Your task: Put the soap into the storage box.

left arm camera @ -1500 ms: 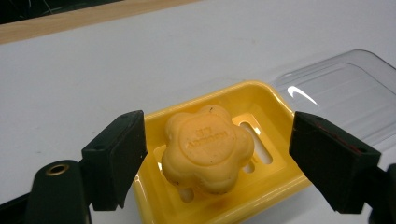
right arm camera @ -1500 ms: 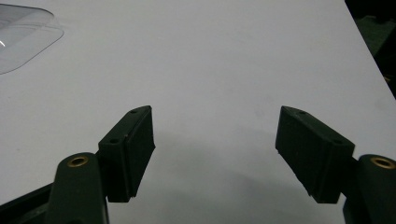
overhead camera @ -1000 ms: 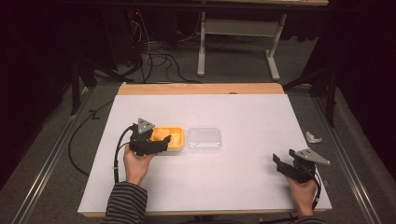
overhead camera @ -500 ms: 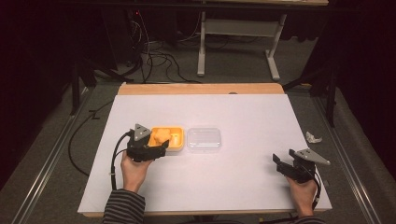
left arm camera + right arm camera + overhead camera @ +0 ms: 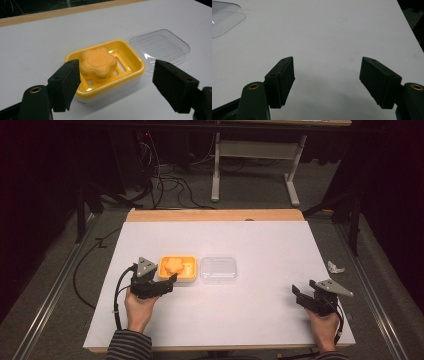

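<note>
Both pairs of my black fingers [image 5: 66, 83] stand wide apart with nothing between them. My left gripper [image 5: 167, 284] sits just short of the yellow soap dish [image 5: 177, 268] at the left middle of the white table [image 5: 260, 310], its tips near the dish's front edge without touching. Seen from the left gripper view, an orange flower-shaped soap [image 5: 98, 63] lies in the dish on the slotted yellow tray, toward the end nearer my left jaw. Just beside the dish, on its right, the clear plastic lid [image 5: 218, 269] lies flat on the table. My right gripper [image 5: 301, 297] rests well apart from them, near the table's right front corner, over bare white surface
</note>
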`<state>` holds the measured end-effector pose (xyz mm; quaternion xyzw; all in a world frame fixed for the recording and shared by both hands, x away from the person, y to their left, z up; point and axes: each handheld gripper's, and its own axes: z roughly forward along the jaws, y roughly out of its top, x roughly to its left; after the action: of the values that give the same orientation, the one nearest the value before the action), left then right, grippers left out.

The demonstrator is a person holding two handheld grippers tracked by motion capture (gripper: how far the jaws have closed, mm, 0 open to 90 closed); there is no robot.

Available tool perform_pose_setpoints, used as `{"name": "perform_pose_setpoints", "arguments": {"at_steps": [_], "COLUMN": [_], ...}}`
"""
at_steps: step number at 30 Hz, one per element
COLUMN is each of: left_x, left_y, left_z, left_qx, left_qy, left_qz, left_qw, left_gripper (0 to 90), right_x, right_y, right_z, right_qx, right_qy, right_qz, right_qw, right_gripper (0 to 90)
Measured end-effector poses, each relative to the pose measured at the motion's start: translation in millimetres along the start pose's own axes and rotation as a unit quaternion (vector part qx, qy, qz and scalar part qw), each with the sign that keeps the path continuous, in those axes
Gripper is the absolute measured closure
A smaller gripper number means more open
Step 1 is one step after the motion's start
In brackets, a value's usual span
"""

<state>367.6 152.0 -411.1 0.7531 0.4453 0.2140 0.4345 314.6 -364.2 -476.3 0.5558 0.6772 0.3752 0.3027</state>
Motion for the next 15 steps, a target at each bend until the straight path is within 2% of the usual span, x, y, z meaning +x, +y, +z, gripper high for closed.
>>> {"name": "perform_pose_setpoints", "arguments": {"at_steps": [15], "left_x": [-3.1], "left_y": [-12.4], "left_z": [-11.5], "left_qx": [-0.007], "left_qy": [-0.008], "left_qz": [-0.006], "left_qw": [0.9999], "left_gripper": [22.9], "right_x": [0.0], "right_y": [0.0], "right_z": [0.0], "right_qx": [0.0], "right_qy": [0.0], "right_qz": [0.0], "right_qw": [1.0], "right_gripper": [28.4]}}
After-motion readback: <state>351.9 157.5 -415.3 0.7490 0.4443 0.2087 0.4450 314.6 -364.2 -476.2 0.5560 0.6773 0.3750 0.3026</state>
